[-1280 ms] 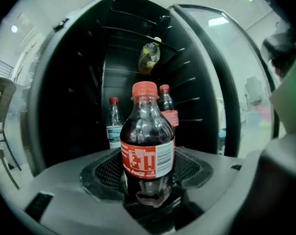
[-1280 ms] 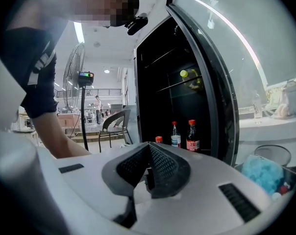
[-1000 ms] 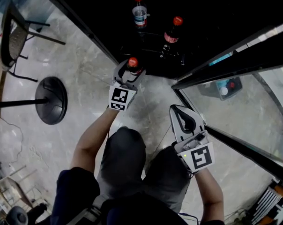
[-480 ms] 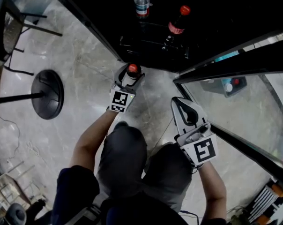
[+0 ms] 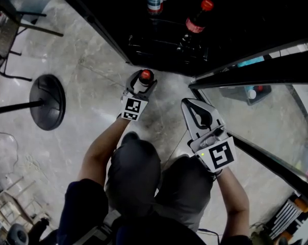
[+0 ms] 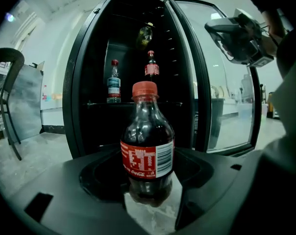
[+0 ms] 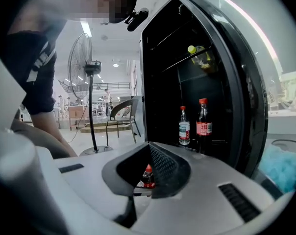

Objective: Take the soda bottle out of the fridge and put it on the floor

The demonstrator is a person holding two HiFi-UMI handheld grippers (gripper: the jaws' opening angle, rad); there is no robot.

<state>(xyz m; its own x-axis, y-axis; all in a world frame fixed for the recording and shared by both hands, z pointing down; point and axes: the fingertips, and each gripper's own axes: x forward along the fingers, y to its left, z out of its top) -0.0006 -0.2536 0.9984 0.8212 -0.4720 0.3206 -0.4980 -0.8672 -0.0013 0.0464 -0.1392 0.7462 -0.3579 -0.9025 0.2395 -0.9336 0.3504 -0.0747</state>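
With the left gripper (image 5: 143, 83) clamped on the upright cola bottle (image 6: 147, 146) over the floor (image 5: 93, 70) and the right gripper (image 5: 195, 108) pressed together on nothing, an early release could topple the bottle.

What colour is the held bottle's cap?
The soda bottle cap is red; best in left gripper view.

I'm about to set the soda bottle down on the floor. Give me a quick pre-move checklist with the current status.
1. Grip: left gripper is shut on the soda bottle, which is upright: ok.
2. Bottle is outside the fridge and over the floor: ok.
3. Floor around the bottle is bare, and the fan base stands well to the side: ok.
4. Right gripper is shut, empty and apart from the bottle: ok.
5. Gap between the bottle's base and the floor: cannot tell.
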